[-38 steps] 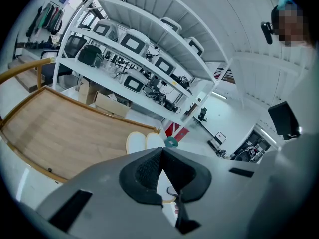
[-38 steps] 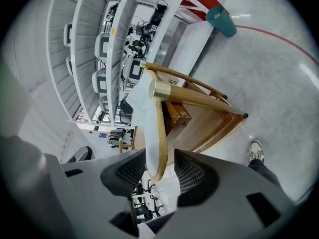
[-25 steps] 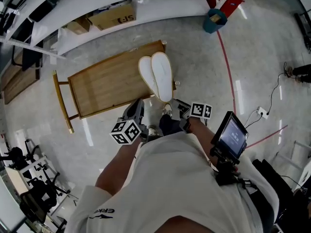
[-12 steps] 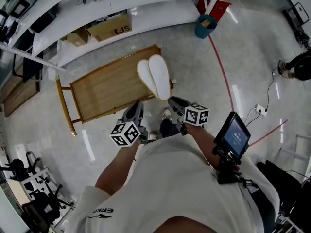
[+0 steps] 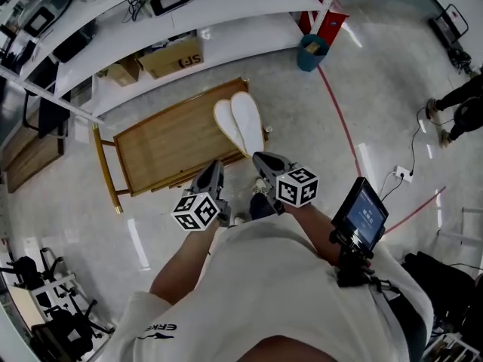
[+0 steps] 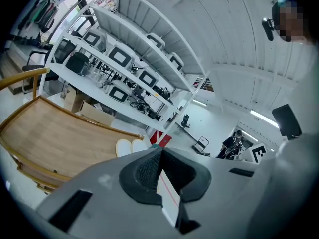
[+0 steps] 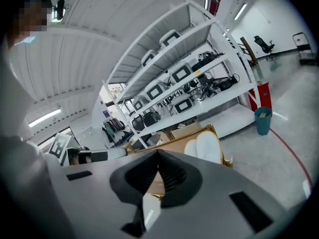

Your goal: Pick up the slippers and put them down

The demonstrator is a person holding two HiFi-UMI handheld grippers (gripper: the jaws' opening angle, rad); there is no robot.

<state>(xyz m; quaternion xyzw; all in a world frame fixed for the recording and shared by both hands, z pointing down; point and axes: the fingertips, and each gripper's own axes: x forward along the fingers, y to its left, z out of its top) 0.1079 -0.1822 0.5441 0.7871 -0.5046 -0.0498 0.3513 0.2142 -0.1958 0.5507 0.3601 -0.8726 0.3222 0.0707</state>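
At right edge of table (image 5: 162, 145): slippers (image 5: 240, 123) | left gripper (image 5: 214, 170) closed, empty | right gripper (image 5: 262, 160) just closed, empty

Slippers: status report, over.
Left gripper shut, empty. Right gripper just closed on nothing. Slippers side by side at wooden table corner, no gripper touching them. Nothing between grippers and slippers.

slippers (image 5: 241, 123): side by side, table (image 5: 162, 145) right end | shelving (image 5: 226, 12): behind table

Glossy pale floor (image 5: 392, 89), marked with a red line (image 5: 342, 119). Directly ahead of the left gripper (image 5: 213, 168): low wooden table (image 5: 166, 138). Beyond it, white shelving (image 5: 151, 17) (monitors (image 5: 167, 1) on it), cardboard boxes (image 5: 172, 57) beneath. Teal bin (image 5: 312, 53) further right.
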